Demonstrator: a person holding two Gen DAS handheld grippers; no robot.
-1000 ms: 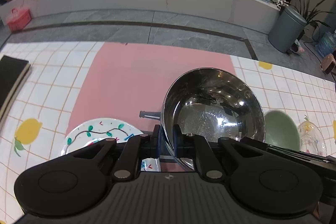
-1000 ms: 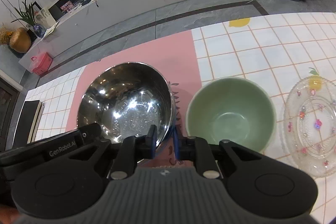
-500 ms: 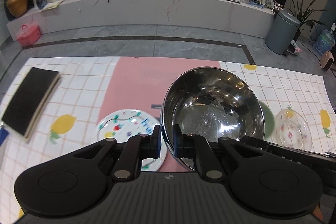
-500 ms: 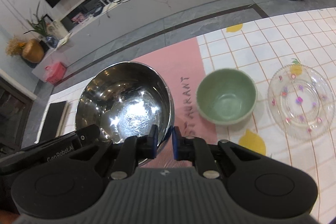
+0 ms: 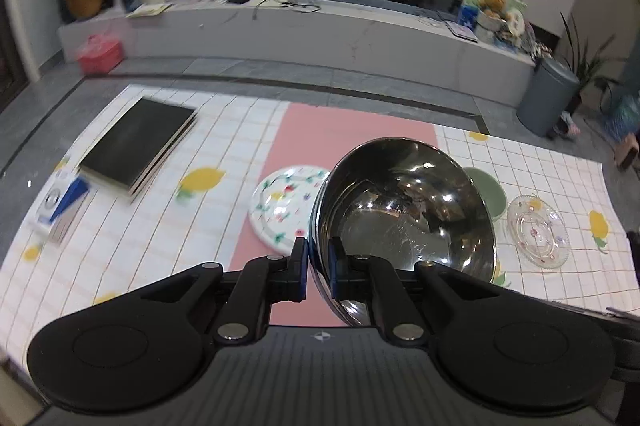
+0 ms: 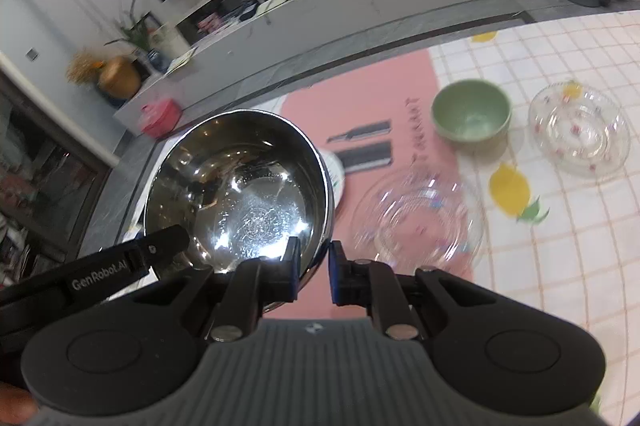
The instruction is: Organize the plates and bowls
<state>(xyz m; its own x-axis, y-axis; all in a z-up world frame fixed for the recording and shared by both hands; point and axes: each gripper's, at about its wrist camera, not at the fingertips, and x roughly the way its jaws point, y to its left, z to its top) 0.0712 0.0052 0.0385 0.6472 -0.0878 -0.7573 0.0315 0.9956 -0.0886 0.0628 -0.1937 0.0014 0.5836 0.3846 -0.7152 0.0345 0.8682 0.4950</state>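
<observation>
We hold steel bowl [image 5: 404, 218] tilted, mouth toward us: left gripper [image 5: 319, 266] and right gripper [image 6: 313, 272] clamped on rim. Only right view shows clear glass bowl [image 6: 418, 218].

Below me, a cloth [image 5: 520, 162] of white squares printed with lemons is covering the surface, a pink runner [image 5: 352, 130] lying down its middle. Sitting directly on it in the left wrist view: a black book [image 5: 136, 142] at upper left, a blue-and-white box [image 5: 64, 206] at far left, a painted white plate [image 5: 284, 202] at centre, a green bowl [image 5: 490, 192] and a clear glass plate [image 5: 538, 232] at right. In the right wrist view, a second clear glass dish [image 6: 416, 218] is lying at centre.
</observation>
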